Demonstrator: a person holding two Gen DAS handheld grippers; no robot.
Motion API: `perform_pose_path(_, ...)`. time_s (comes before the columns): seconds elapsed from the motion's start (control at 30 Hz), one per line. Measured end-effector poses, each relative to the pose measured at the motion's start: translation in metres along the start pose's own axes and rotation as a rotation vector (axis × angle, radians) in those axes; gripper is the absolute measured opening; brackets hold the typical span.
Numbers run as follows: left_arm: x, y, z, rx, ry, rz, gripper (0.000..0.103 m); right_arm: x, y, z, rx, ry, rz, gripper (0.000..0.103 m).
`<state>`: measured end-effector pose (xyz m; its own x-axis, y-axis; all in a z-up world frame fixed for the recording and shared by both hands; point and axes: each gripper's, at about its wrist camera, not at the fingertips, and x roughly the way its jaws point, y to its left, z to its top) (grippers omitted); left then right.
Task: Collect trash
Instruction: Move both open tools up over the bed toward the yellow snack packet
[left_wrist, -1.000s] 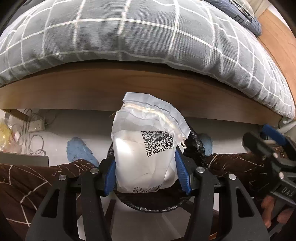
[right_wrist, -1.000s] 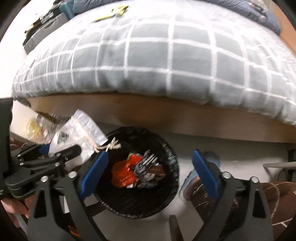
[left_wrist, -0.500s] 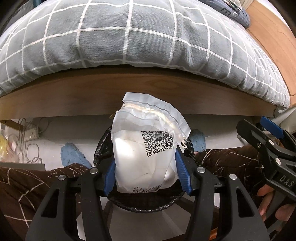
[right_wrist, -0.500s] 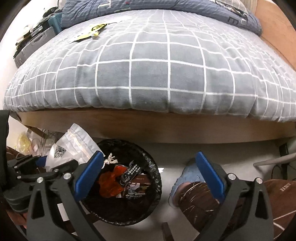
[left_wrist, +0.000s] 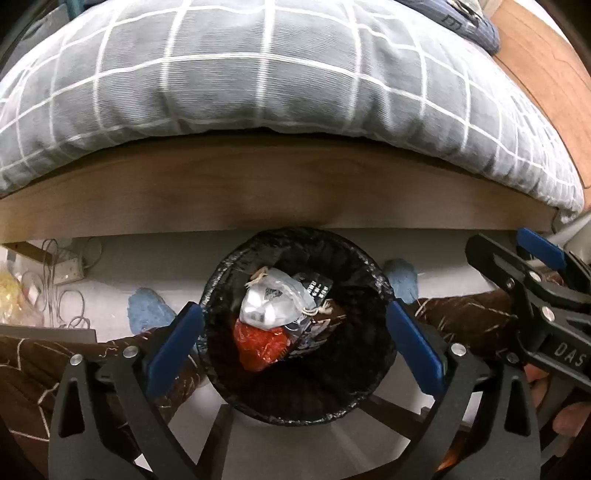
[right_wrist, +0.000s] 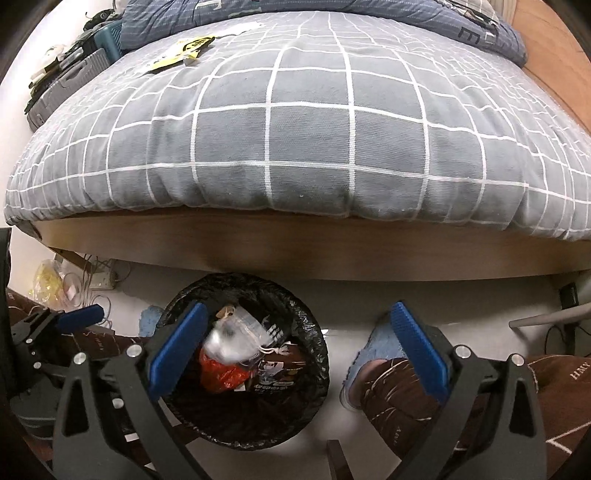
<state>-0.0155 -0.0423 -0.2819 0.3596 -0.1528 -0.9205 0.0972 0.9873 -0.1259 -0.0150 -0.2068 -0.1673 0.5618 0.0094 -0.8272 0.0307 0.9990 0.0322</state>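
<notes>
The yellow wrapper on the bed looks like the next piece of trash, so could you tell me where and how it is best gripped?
Take the yellow wrapper by its near edge, coming from above with the jaws across it. It lies flat on the checked duvet, so a low pinch seems safest.

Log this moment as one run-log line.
left gripper: jaws just opened, empty | white drawstring plastic pouch: inside black-lined round trash bin | right gripper: open, empty

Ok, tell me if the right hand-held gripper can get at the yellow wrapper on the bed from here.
Probably yes: the right hand-held gripper is open and empty, and nothing covers the yellow wrapper, though it lies far across the bed.
</notes>
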Motion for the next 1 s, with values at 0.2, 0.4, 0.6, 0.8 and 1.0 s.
perform_pose_path(0.2,-0.012,0.004,0.003,-0.018,-0.037,0.006,0.097,-0.005,0.000,0.001,-0.001,-0.020,0.003,0.096)
perform_pose_path(0.4,-0.042,0.008,0.004,-0.030,-0.125,0.010,0.097,-0.019,0.000,0.003,0.004,-0.041,0.011,0.096)
perform_pose_path(0.6,-0.068,0.018,0.010,-0.076,-0.162,0.029,0.097,-0.046,0.001,0.010,0.004,-0.091,0.031,0.096)
perform_pose_path(0.8,-0.096,0.020,0.024,-0.082,-0.221,0.045,0.097,-0.070,-0.002,0.018,0.005,-0.135,0.037,0.096)
perform_pose_path(1.0,-0.110,0.019,0.041,-0.051,-0.256,0.073,0.097,-0.087,-0.010,0.032,-0.018,-0.189,0.019,0.096)
